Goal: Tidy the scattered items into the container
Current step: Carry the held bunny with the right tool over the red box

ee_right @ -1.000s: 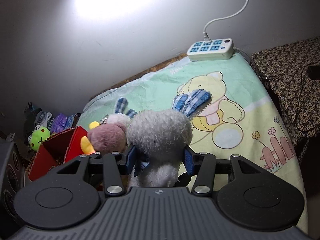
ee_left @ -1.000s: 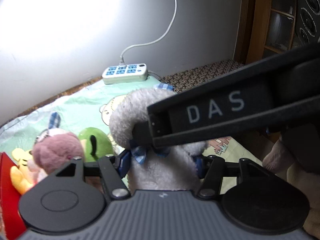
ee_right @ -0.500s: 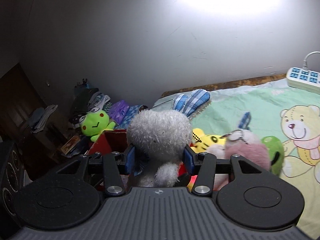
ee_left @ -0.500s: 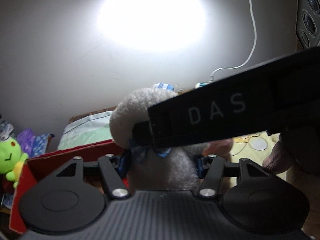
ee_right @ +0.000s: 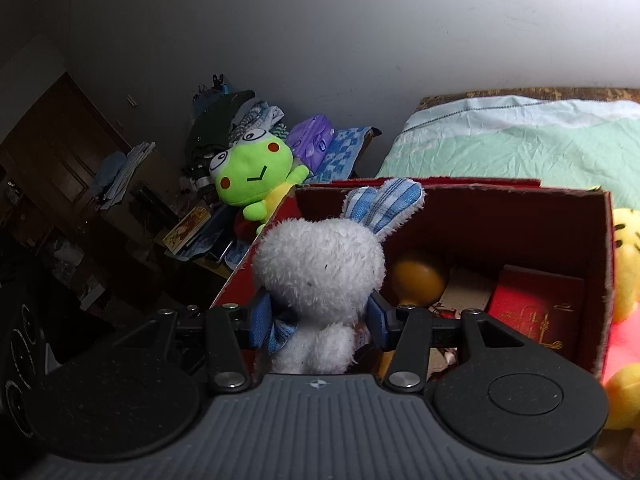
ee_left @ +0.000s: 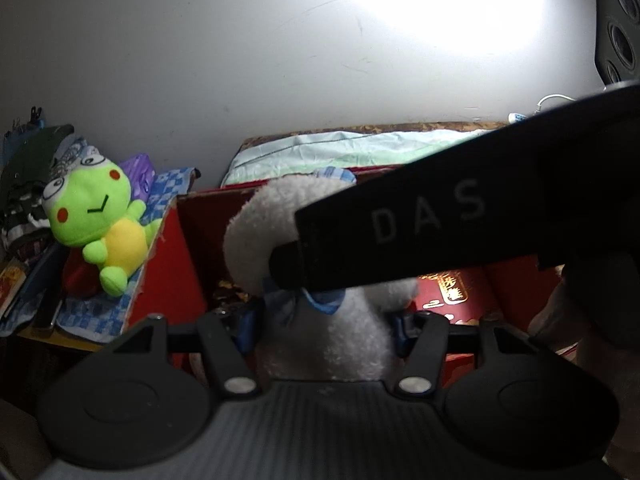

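Both grippers are shut on one white plush rabbit with blue checked ears and a blue bow. In the right wrist view my right gripper (ee_right: 318, 320) clamps the rabbit (ee_right: 320, 268) at the neck, over the left part of the open red box (ee_right: 560, 204). In the left wrist view my left gripper (ee_left: 324, 328) clamps the rabbit's body (ee_left: 340, 340), with the right gripper's black body (ee_left: 440, 224) crossing in front of its head. The red box (ee_left: 168, 264) lies right behind and below the rabbit.
The box holds a red booklet (ee_right: 532, 308) and an orange round thing (ee_right: 420, 280). A green frog plush (ee_right: 256, 172) lies on a cluttered side table left of the box. A yellow plush (ee_right: 628, 264) sits right of the box on the green bedsheet (ee_right: 520, 140).
Both grippers have carried the rabbit left, away from the bedsheet and the power strip, to above the red box. Both have stayed shut on it.
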